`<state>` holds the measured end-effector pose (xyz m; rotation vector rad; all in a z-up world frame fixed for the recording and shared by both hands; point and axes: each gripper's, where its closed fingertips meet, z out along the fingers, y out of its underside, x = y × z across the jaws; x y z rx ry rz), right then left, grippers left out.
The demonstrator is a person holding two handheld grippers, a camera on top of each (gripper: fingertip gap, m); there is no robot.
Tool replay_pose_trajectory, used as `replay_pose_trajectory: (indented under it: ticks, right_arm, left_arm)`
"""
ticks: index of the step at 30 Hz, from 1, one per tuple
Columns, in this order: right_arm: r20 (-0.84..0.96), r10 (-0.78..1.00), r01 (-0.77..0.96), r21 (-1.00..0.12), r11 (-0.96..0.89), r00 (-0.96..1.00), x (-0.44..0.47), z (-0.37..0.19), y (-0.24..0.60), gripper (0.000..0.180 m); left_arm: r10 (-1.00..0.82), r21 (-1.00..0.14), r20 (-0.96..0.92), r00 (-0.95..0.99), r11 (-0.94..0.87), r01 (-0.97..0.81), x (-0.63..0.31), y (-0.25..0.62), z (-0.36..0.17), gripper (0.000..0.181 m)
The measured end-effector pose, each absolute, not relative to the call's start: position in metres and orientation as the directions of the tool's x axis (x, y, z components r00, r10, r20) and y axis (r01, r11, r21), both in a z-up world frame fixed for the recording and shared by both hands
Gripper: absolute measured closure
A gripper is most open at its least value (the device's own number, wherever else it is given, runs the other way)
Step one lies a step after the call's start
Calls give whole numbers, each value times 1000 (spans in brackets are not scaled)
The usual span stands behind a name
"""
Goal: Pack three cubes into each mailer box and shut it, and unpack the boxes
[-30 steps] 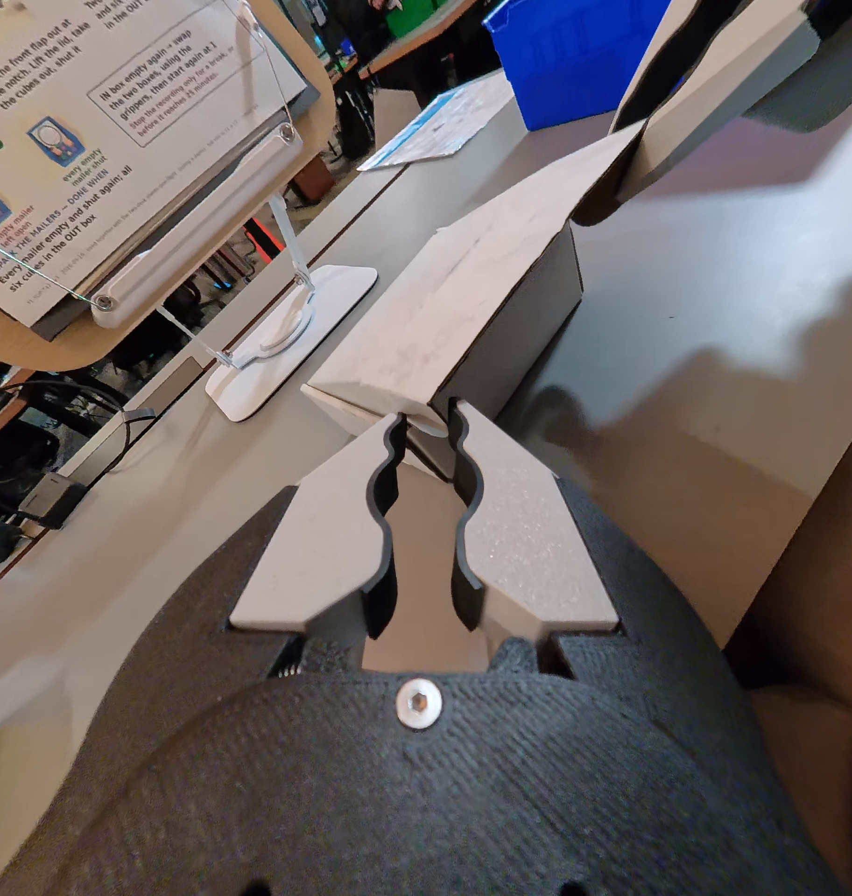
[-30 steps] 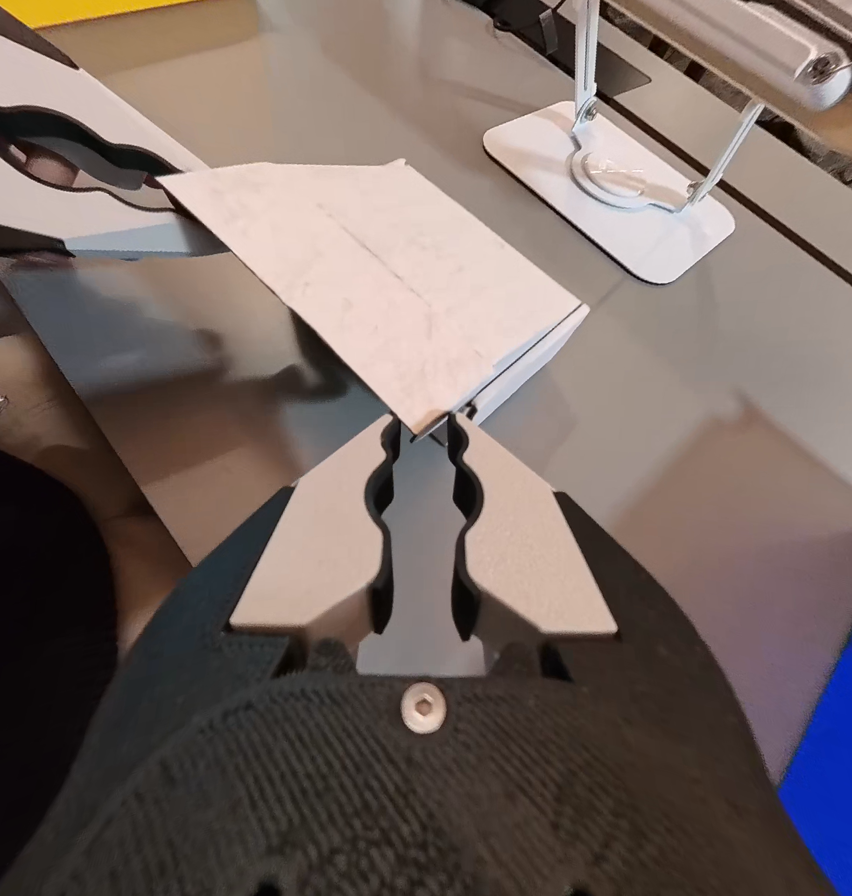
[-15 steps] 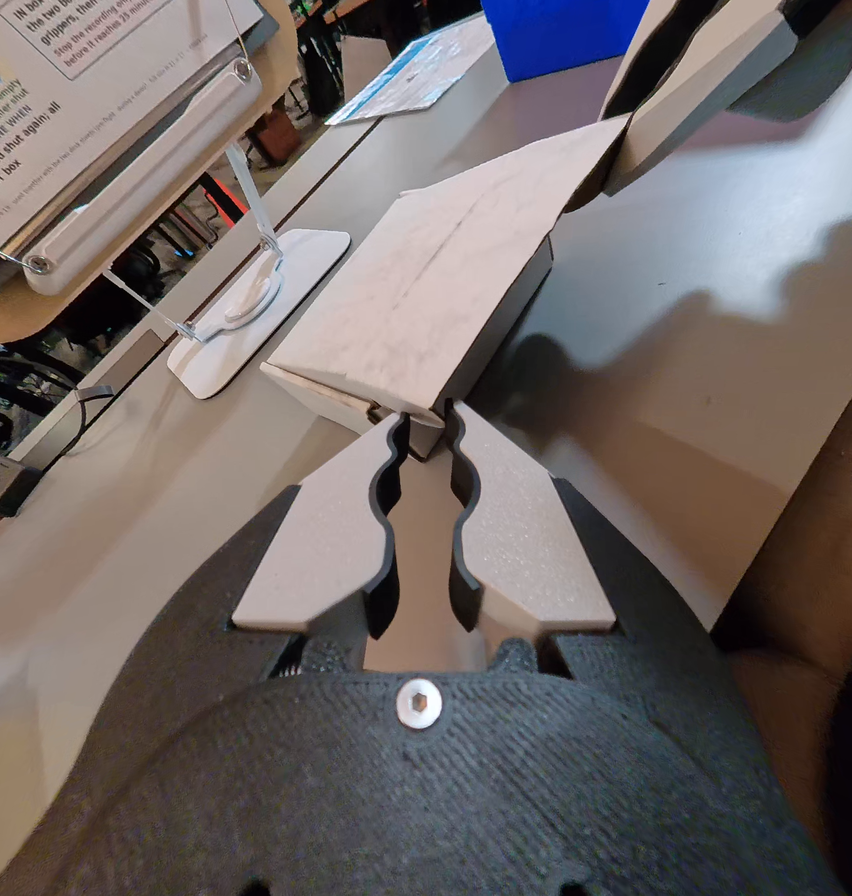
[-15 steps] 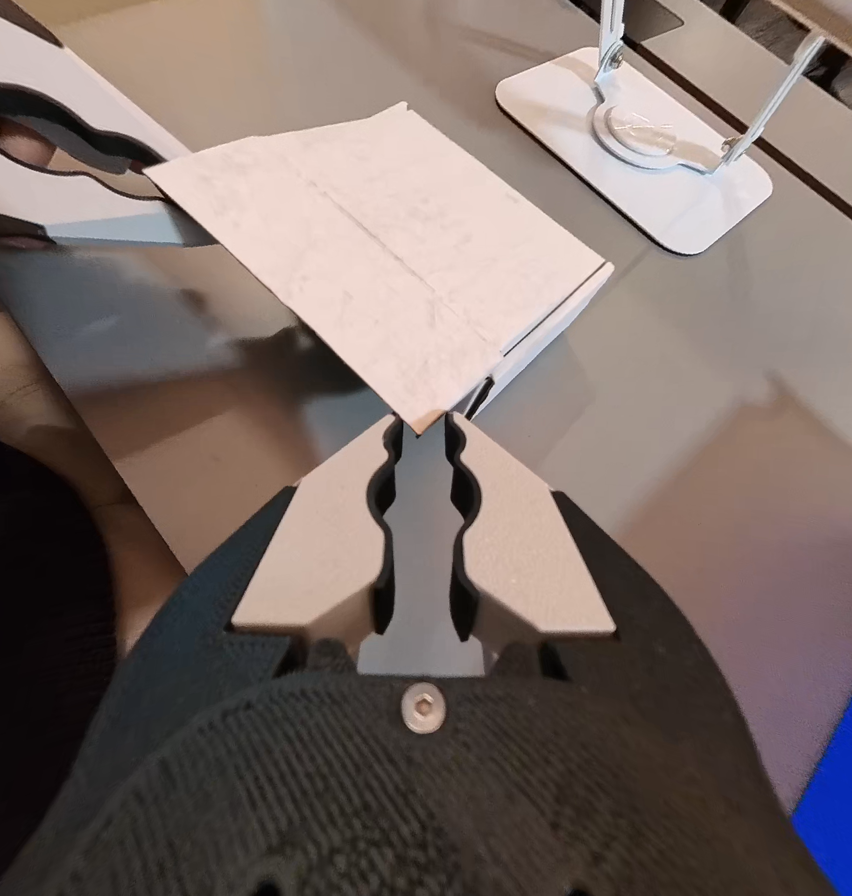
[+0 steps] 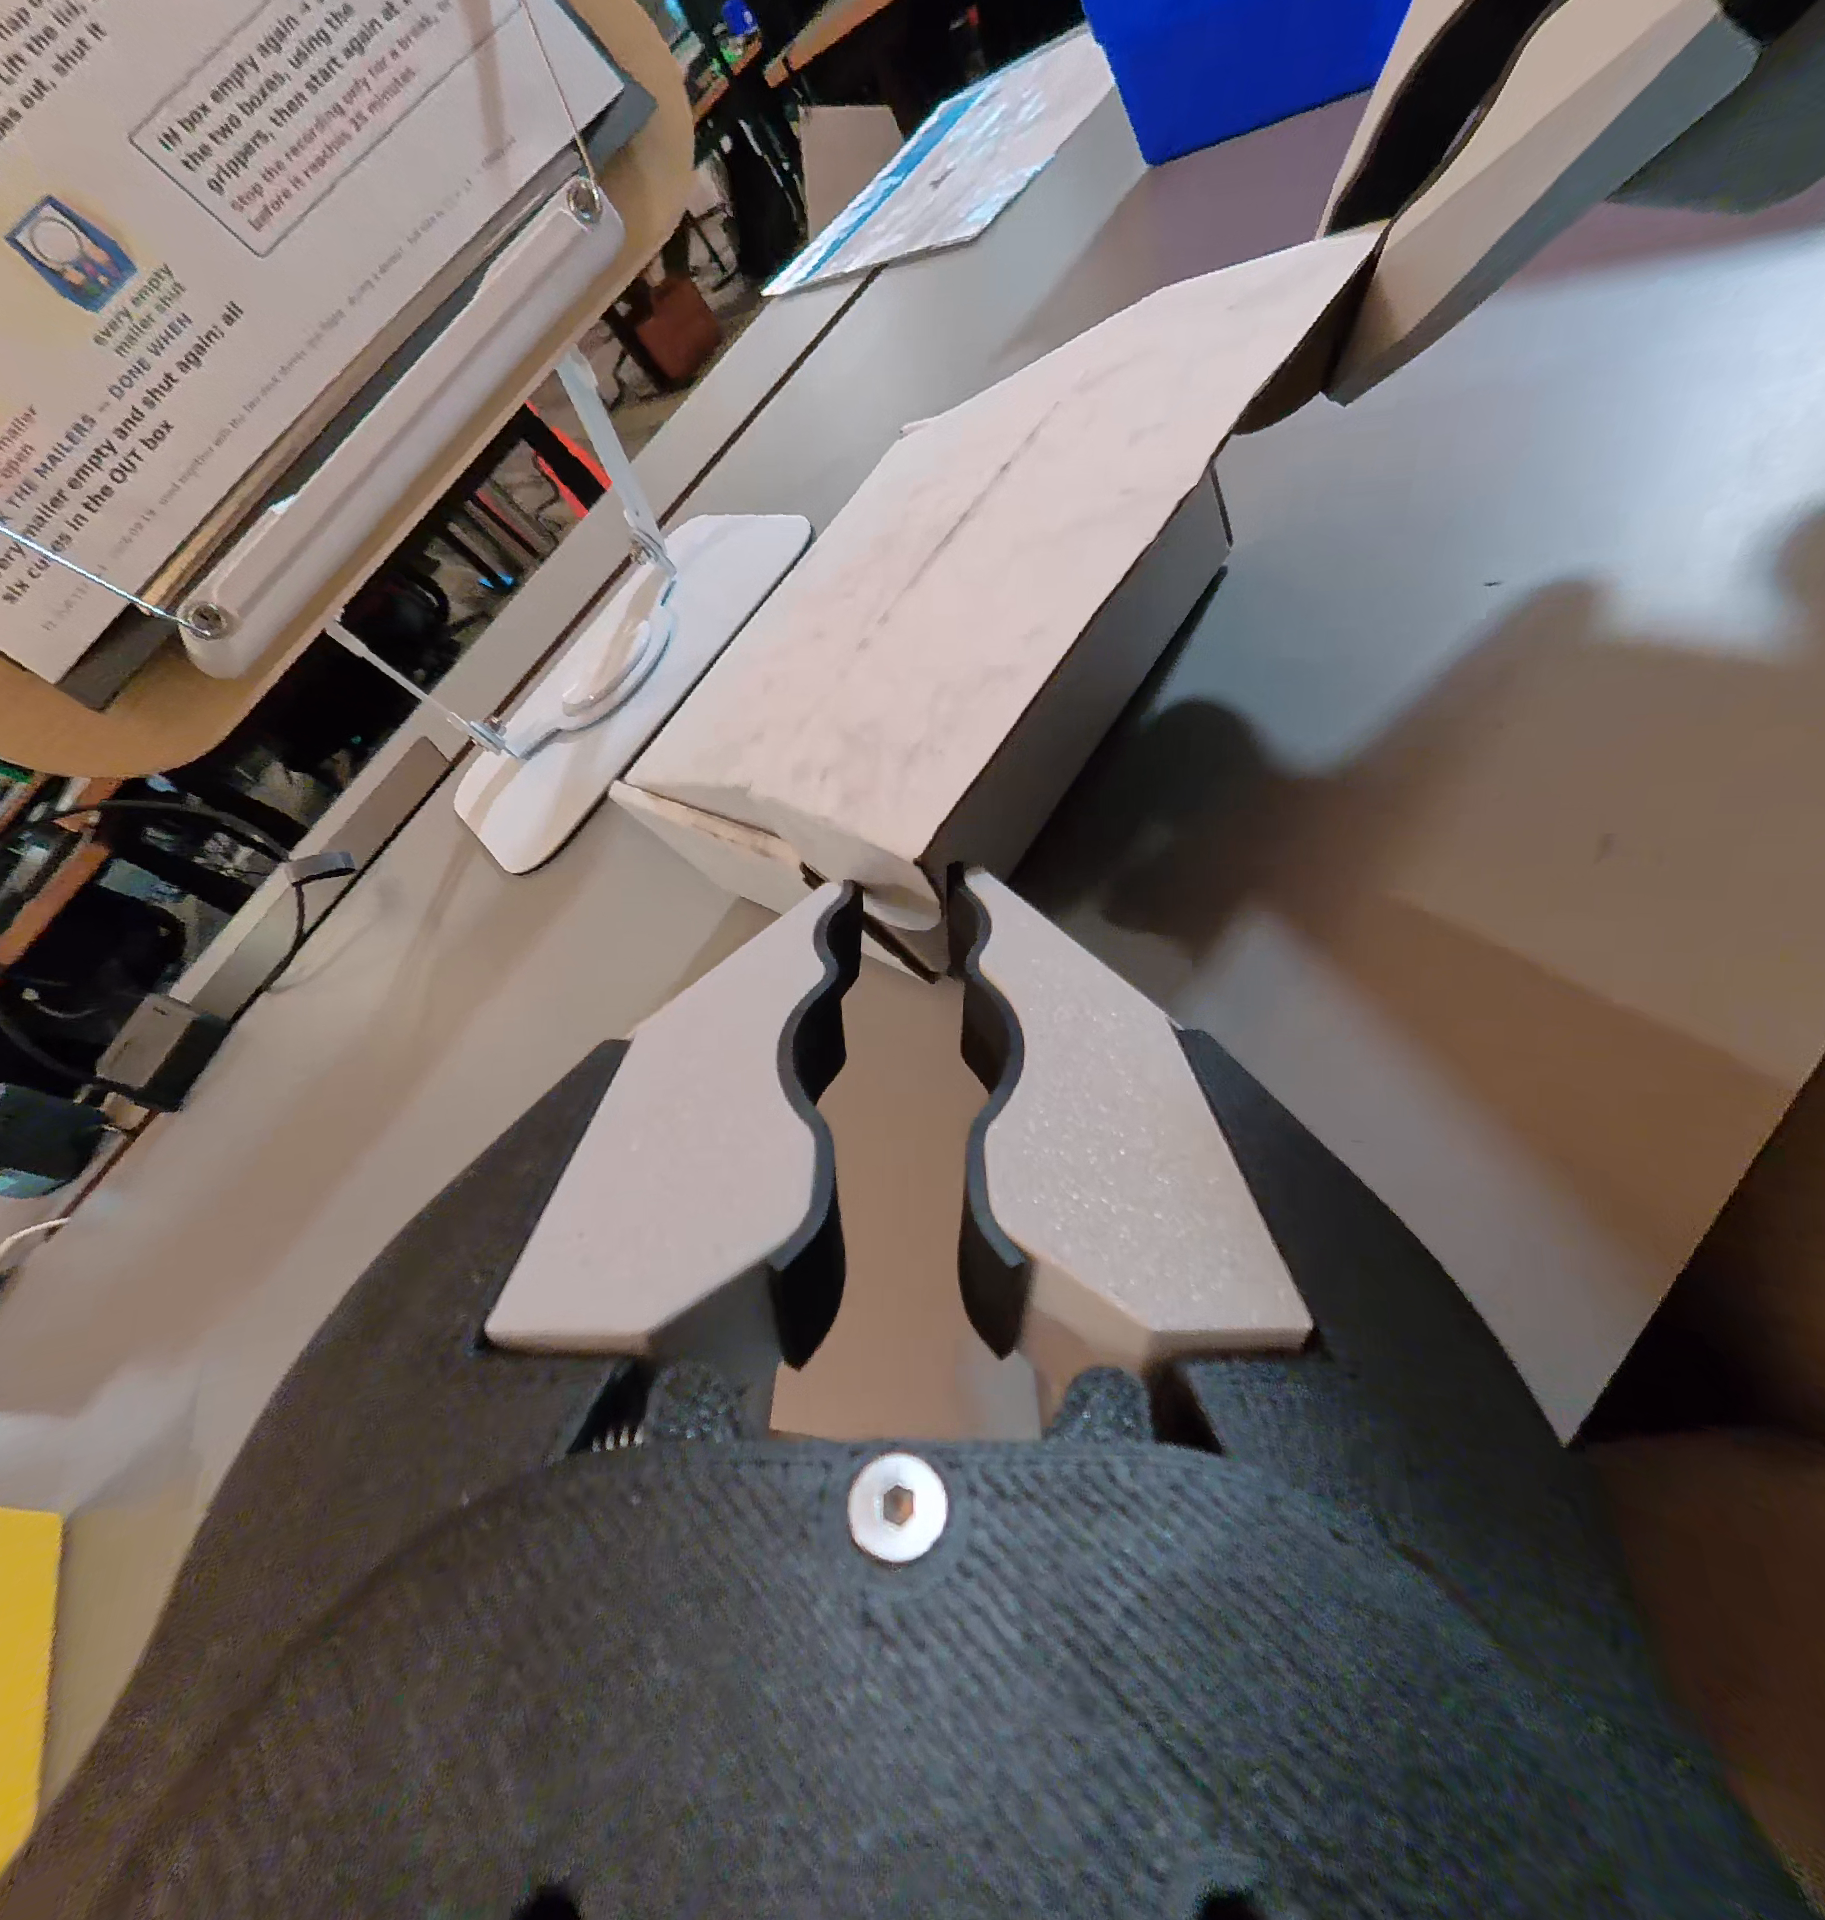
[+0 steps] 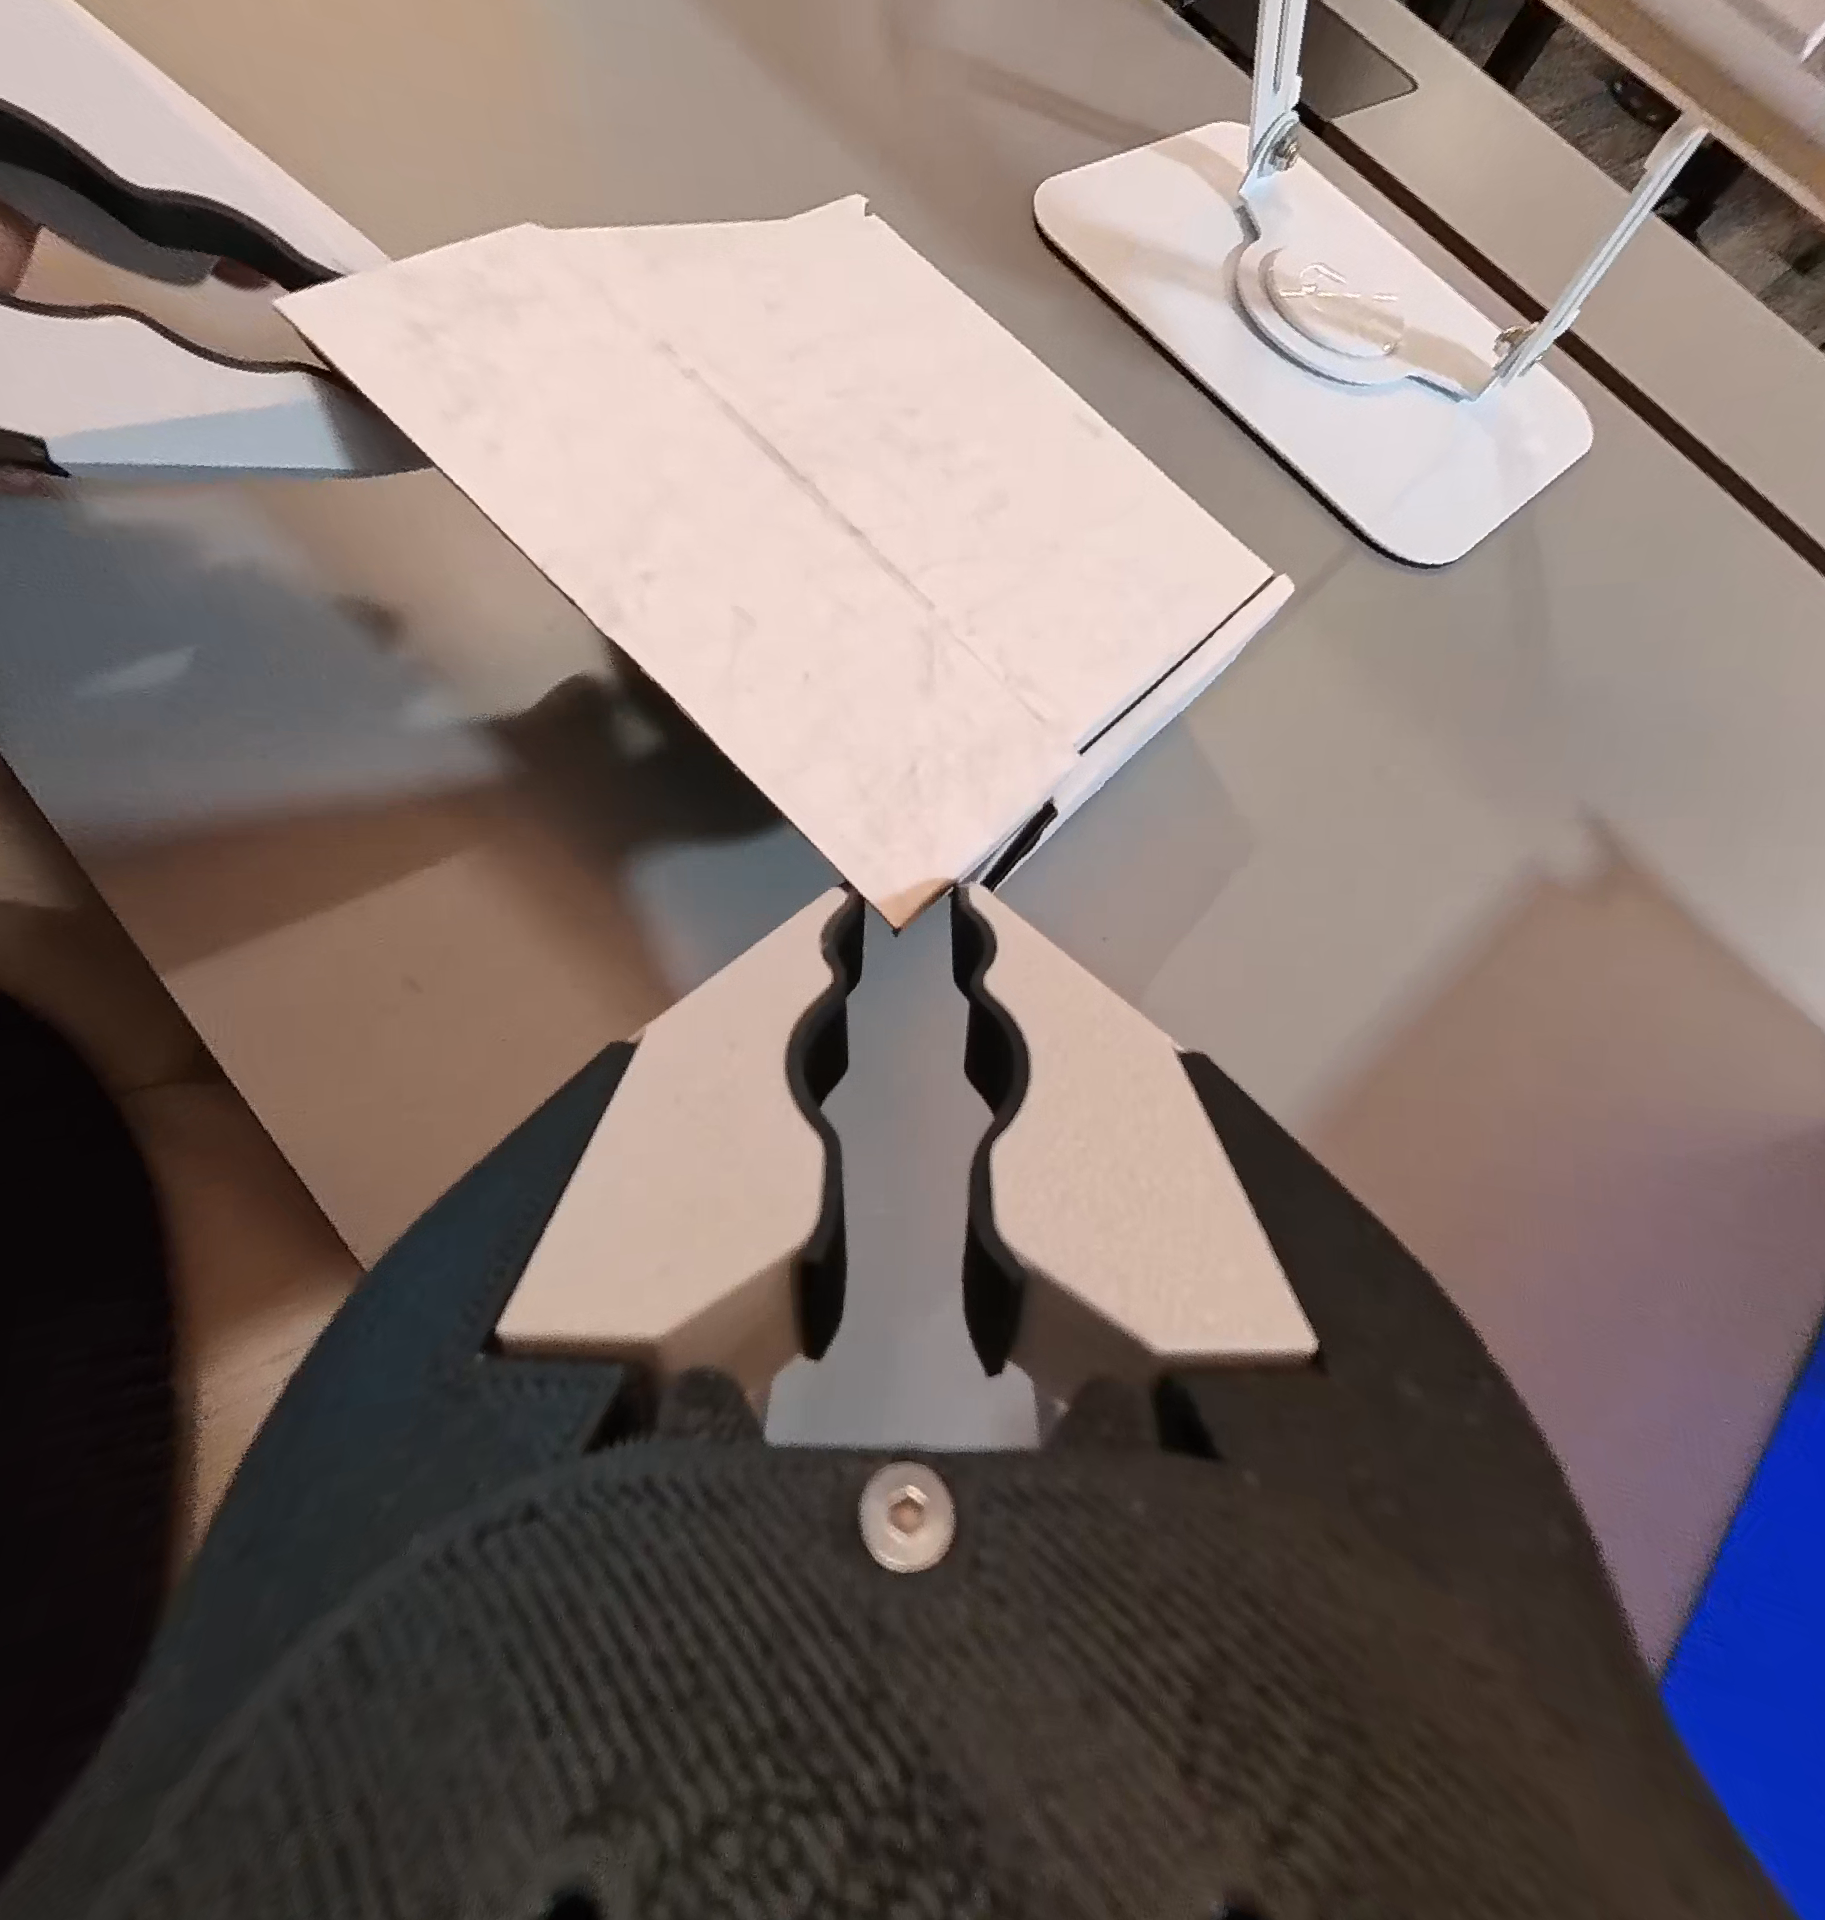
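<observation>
Both grippers, left and right, pinch opposite corners of the white mailer box (lid down).

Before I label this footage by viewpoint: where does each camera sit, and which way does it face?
Left wrist view: on the left gripper, looking along its fingers at a mailer box corner; the right gripper shows beyond.
Right wrist view: on the right gripper, facing the opposite box corner; the left gripper shows at far left.
Shared: box, white stand base, grey table.

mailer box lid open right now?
No, in the right wrist view the lid lies flat over the mailer box, with both grippers at opposite corners.
</observation>
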<state>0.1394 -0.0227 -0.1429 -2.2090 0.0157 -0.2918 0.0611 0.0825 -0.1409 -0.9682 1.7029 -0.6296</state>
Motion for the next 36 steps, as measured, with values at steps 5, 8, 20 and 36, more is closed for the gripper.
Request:
replay_pose_trajectory:
  ticks: [5, 8, 20, 36]
  right_arm:
    - [215, -112, 102, -780, -617, 970, 140, -145, -22, 165]
    - [216, -106, 105, -777, -621, 971, 139, -146, -22, 165]
    - [231, -101, 116, -765, -634, 968, 140, -150, -20, 166]
    - [252, -105, 129, -761, -636, 962, 139, -154, -17, 161]
  left_arm:
    - [-832, -774, -533, -154, 553, -309, 62, 83, -144, 169]
    - [-832, -772, -533, -150, 552, -316, 63, 85, -146, 170]
    - [-815, -738, -558, -155, 573, -356, 67, 91, -153, 172]
    - [-809, -747, -569, -151, 585, -316, 64, 90, -148, 132]
